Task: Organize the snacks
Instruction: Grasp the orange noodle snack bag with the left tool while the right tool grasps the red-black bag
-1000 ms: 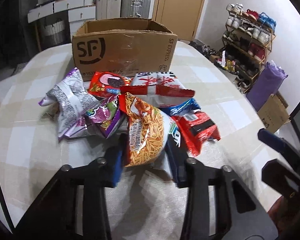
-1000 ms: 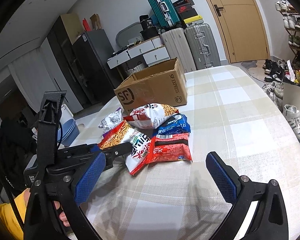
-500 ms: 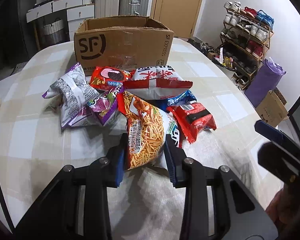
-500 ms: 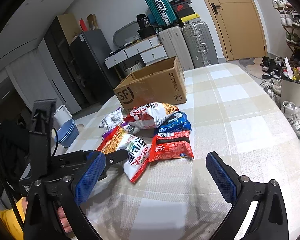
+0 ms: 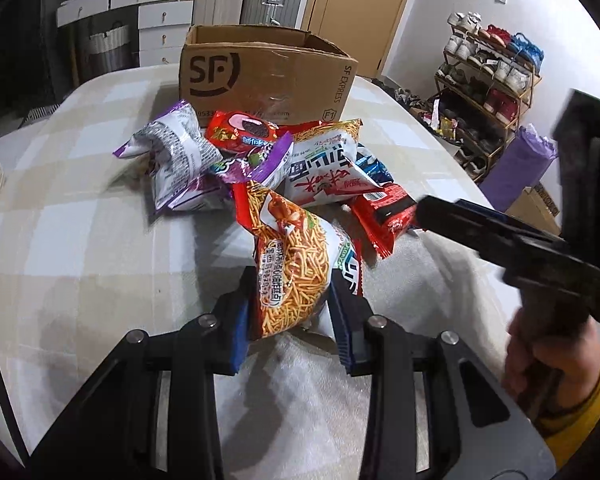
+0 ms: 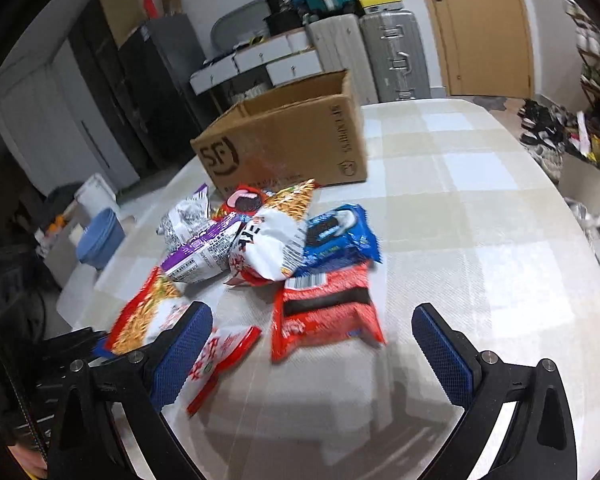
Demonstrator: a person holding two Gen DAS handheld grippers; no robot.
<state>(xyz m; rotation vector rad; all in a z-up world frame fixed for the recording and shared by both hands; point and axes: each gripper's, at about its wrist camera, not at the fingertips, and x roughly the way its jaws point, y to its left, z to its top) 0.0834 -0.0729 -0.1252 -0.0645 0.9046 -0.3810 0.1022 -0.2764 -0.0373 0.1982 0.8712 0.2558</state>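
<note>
My left gripper (image 5: 292, 300) is shut on an orange noodle-snack bag (image 5: 292, 264) and holds its near end above the table; the bag also shows at the left of the right wrist view (image 6: 144, 320). Behind it lies a pile of snack bags: a white and red bag (image 5: 324, 168), a purple and silver bag (image 5: 176, 160), a red bag (image 5: 384, 212) and a blue cookie pack (image 6: 336, 236). An open SF cardboard box (image 5: 264, 72) stands beyond the pile. My right gripper (image 6: 312, 340) is open and hovers just short of the red bag (image 6: 324, 320).
The table (image 6: 480, 240) has a beige checked cloth. A shoe rack (image 5: 488, 92) and a purple bag (image 5: 516, 168) stand to the right. Suitcases (image 6: 392, 56) and drawers line the back wall. A blue bin (image 6: 100, 236) sits left of the table.
My left gripper closed on the orange bag and pulled it toward me out of the pile. My right gripper moved forward and left, closer to the red bag.
</note>
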